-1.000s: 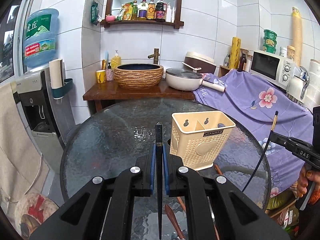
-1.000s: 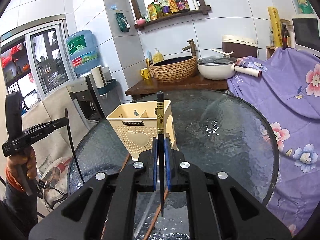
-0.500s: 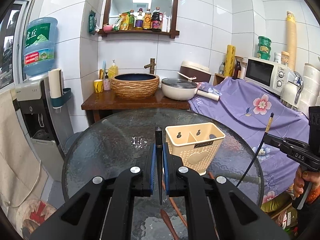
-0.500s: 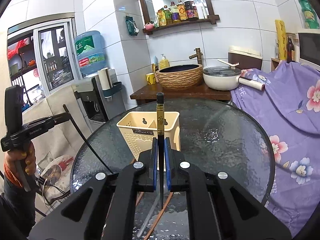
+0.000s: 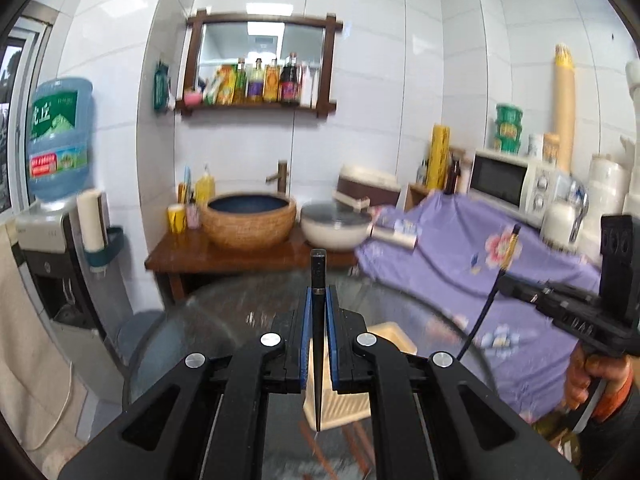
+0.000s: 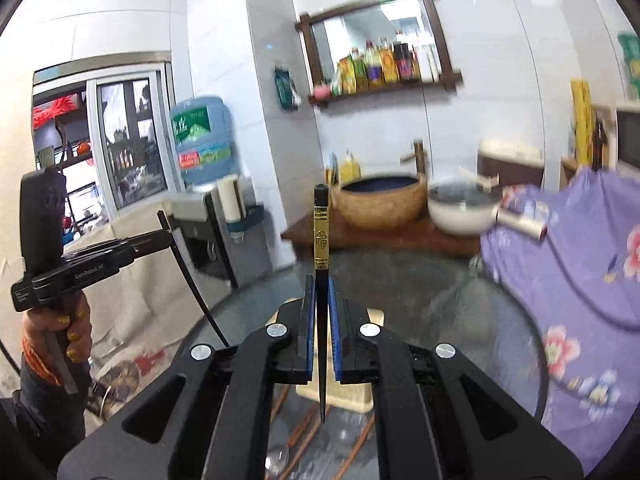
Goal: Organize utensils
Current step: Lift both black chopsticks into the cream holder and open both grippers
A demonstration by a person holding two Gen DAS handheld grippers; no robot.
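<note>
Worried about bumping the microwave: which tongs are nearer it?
Right. The right tongs hang on the microwave's side of the table; the left tongs are farther left, mid-table.

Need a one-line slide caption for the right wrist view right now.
Right gripper clamps a black chopstick upright above the cream utensil holder on the glass table.

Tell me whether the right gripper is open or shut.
Shut: the right gripper has both blue-padded fingers pressed against a black chopstick with gold bands.

Black gold-banded chopstick, cream holder, purple floral cloth
</note>
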